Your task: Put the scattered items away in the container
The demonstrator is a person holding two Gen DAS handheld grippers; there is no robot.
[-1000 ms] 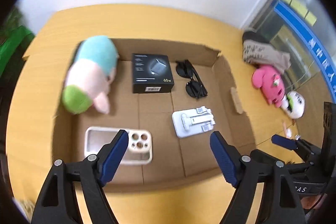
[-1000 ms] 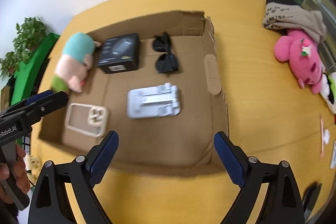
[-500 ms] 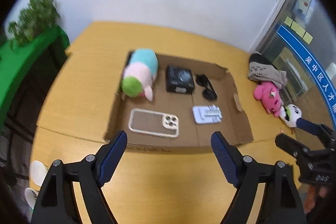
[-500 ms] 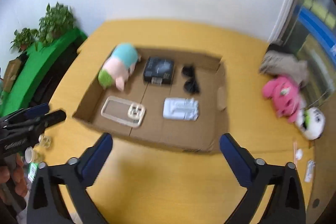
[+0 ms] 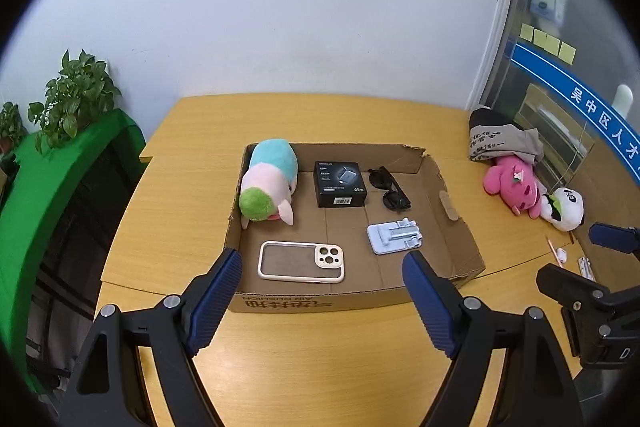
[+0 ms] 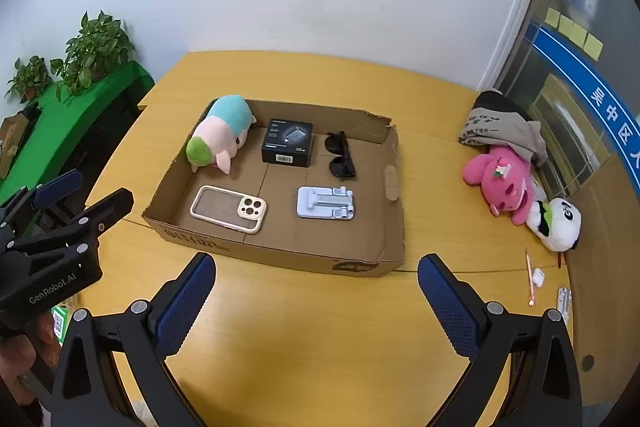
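Both grippers being pulled back, nothing held.
Left gripper [image 5: 322,279] and right gripper [image 6: 316,283] are being backed away from the cardboard box [image 6: 280,251], jaws spread empty; plush [image 6: 220,135], phone case [image 6: 228,207], stand [image 6: 325,202] are lying inside — sort is looking finished.

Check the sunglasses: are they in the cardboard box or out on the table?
In. The sunglasses lie on the floor of the cardboard box, between the black carton and the right wall.

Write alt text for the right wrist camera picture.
An open claw hangs empty over a yellow table, facing a shallow cardboard box holding a plush toy, black box, sunglasses, phone case and phone stand.
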